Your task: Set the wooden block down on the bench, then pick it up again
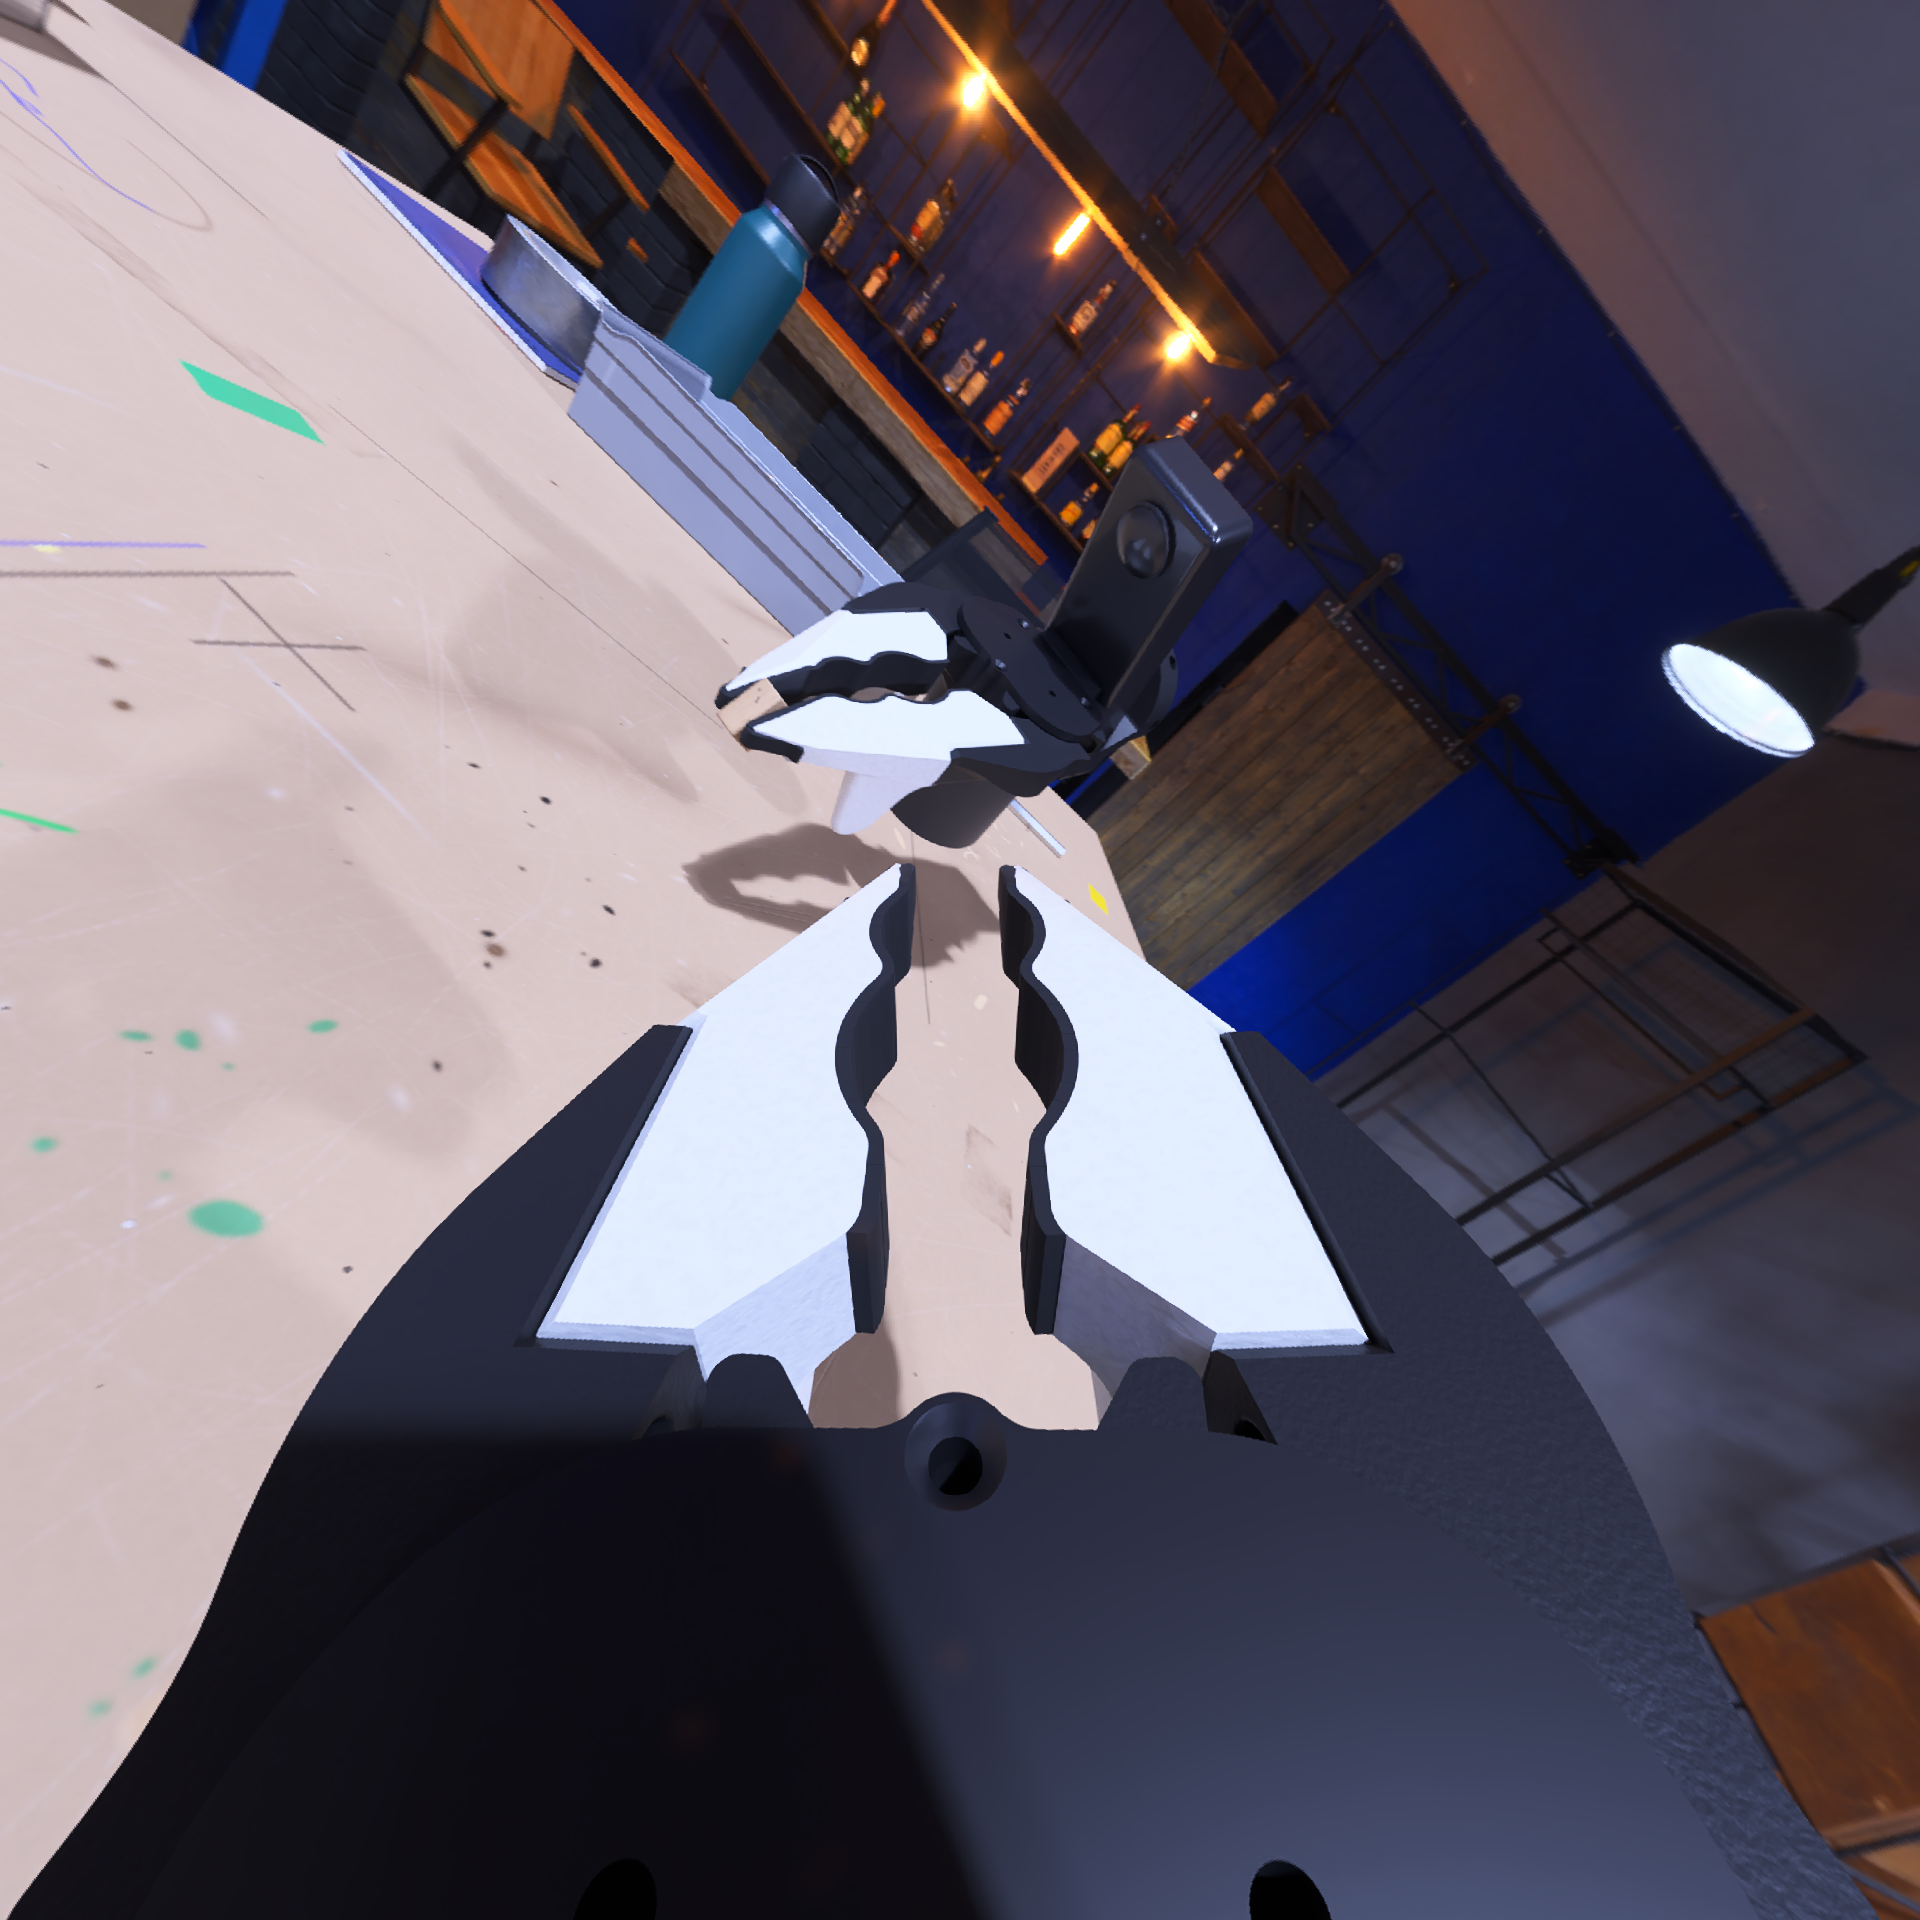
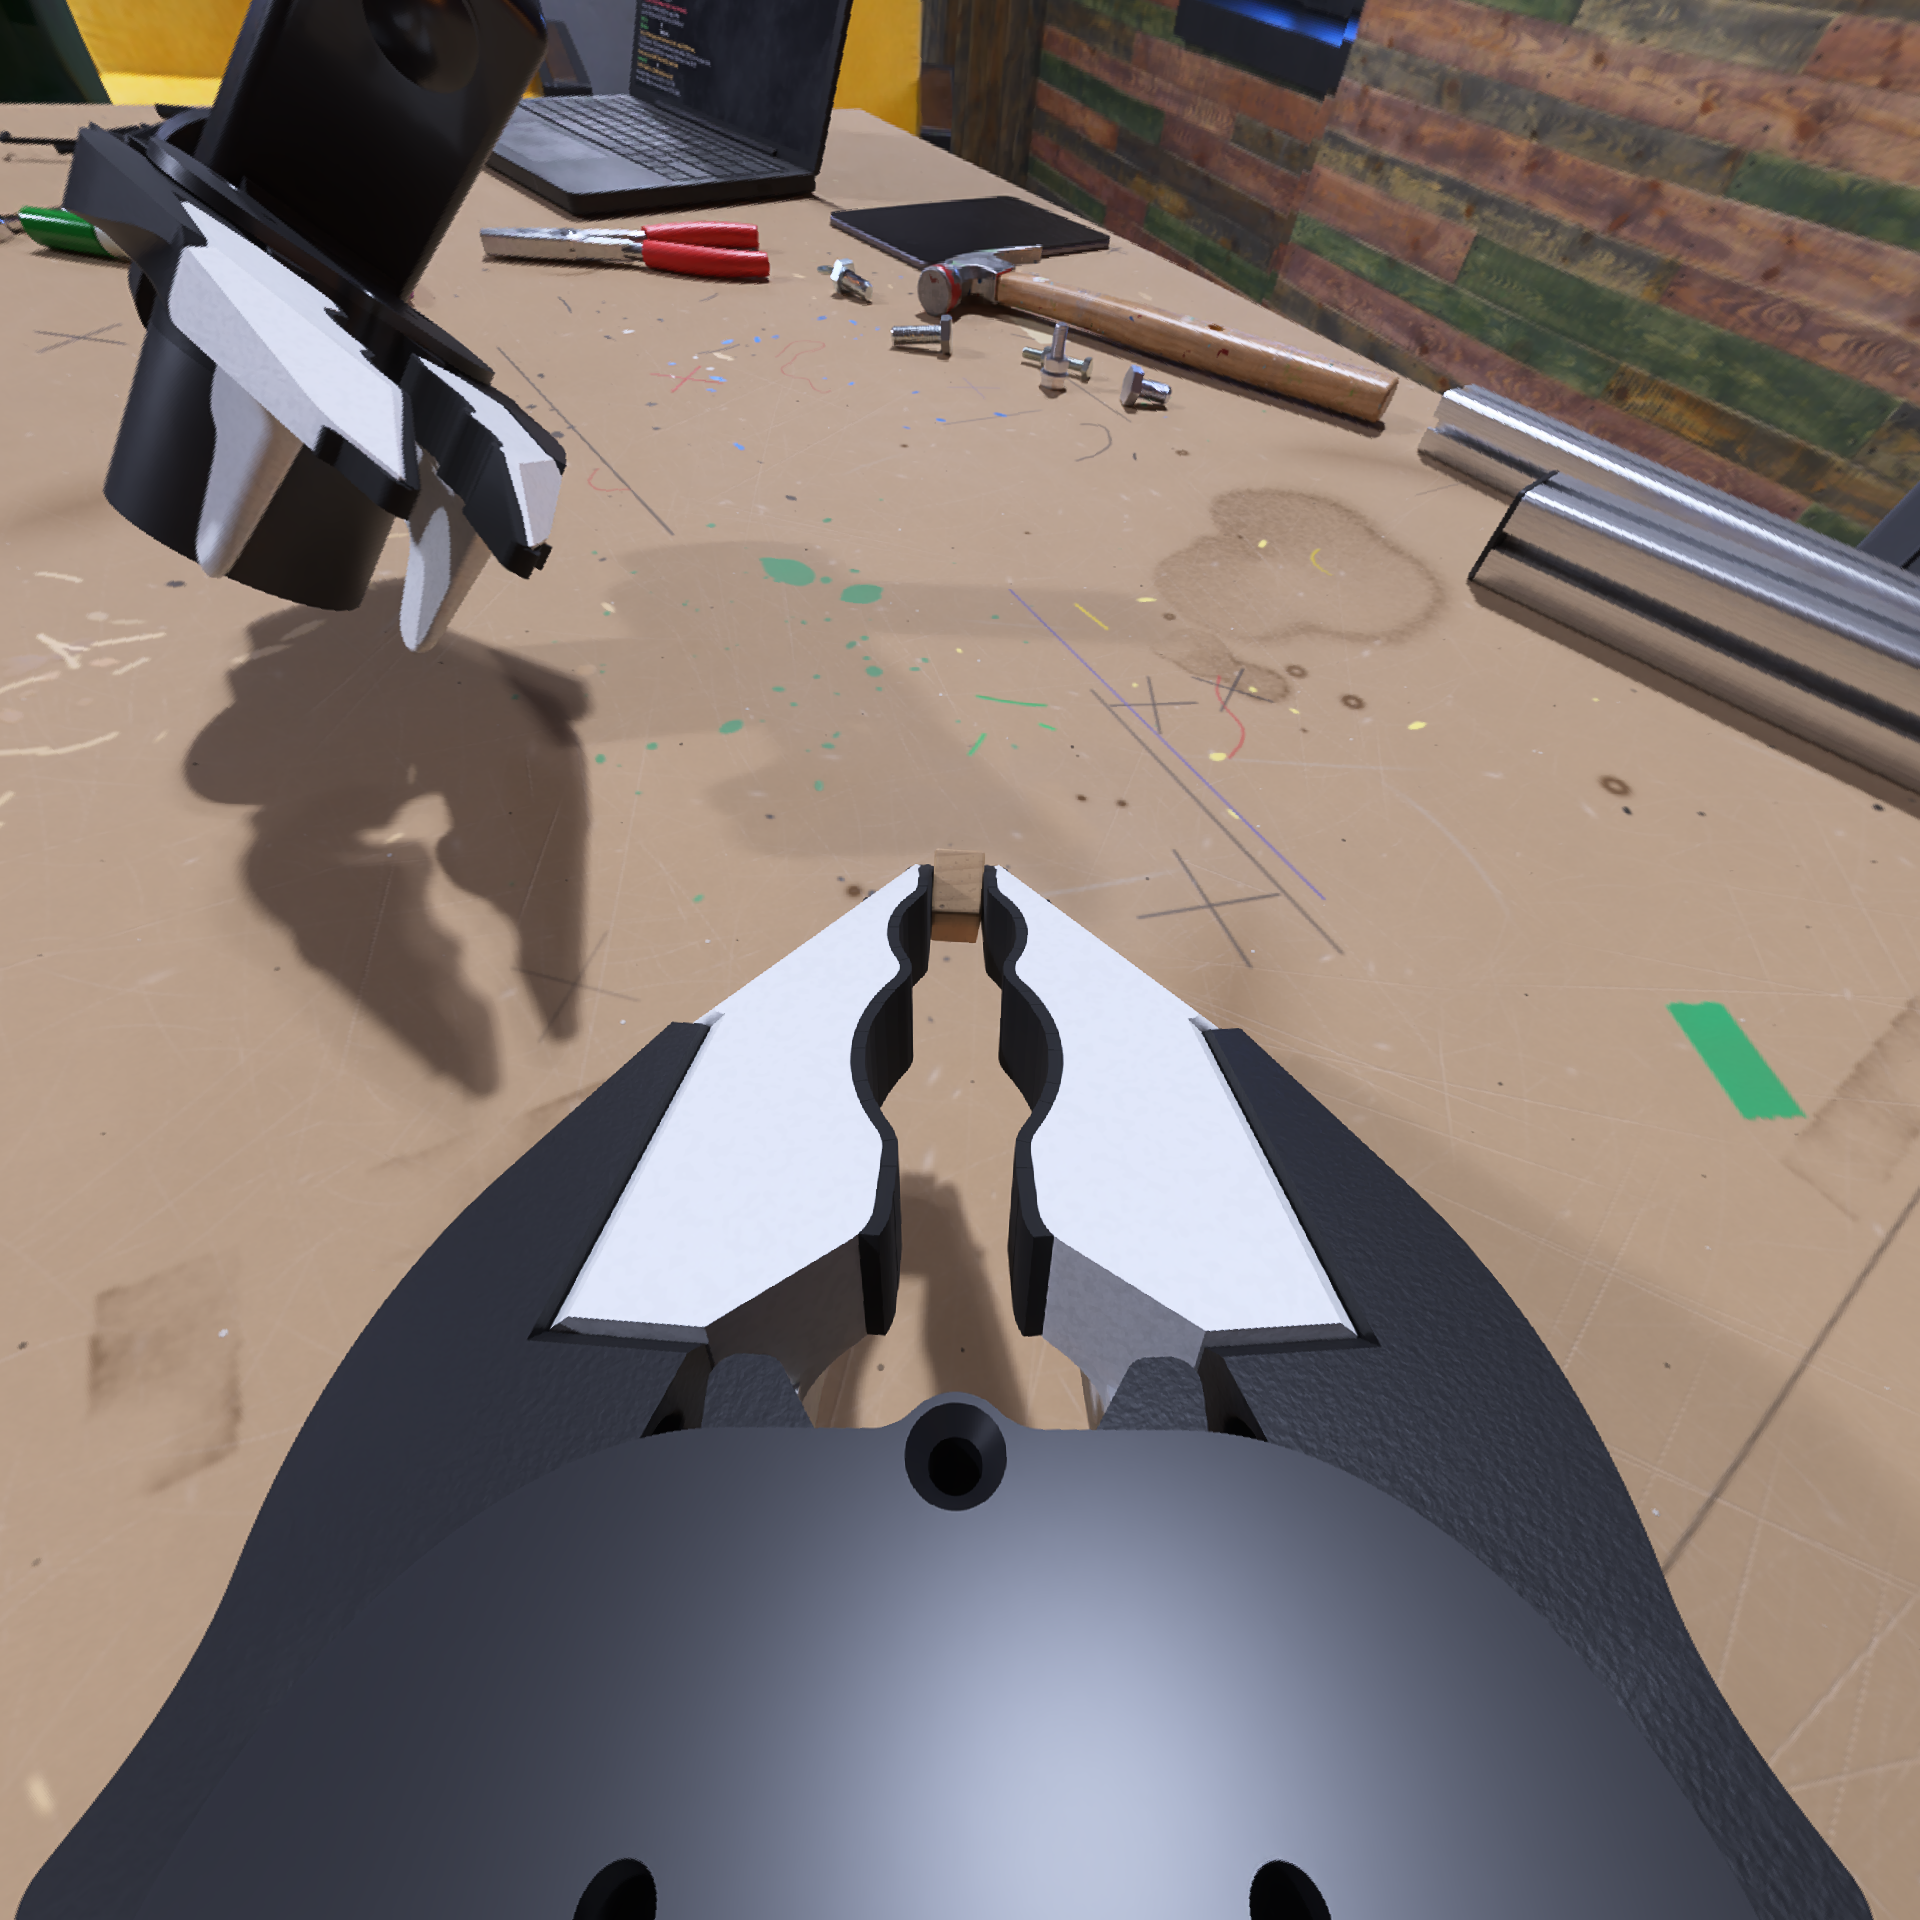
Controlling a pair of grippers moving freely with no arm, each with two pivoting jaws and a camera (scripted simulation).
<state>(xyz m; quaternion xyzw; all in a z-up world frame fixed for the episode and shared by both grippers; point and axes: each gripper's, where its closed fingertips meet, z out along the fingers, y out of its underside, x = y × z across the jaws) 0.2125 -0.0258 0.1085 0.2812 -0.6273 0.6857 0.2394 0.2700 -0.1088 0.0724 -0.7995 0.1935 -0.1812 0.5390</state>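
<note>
A: While its fingertips are pinching the wooden block [image 2: 957, 891], the right gripper [image 2: 957, 883] is hovering above the table [image 2: 1039, 665].

B: The left gripper [image 1: 956, 871] is hanging parted and empty.

A: Beyond, a hammer [image 2: 1153, 324], red pliers [image 2: 634, 247] and bolts [image 2: 921, 335] are lying well apart from the block.

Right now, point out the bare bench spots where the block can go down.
The right gripper holds the block over bare bench. Free: ahead to the green spots, and right toward the green tape. Crowded: far edge, with hammer, bolts, pliers; metal bars at right.
</note>
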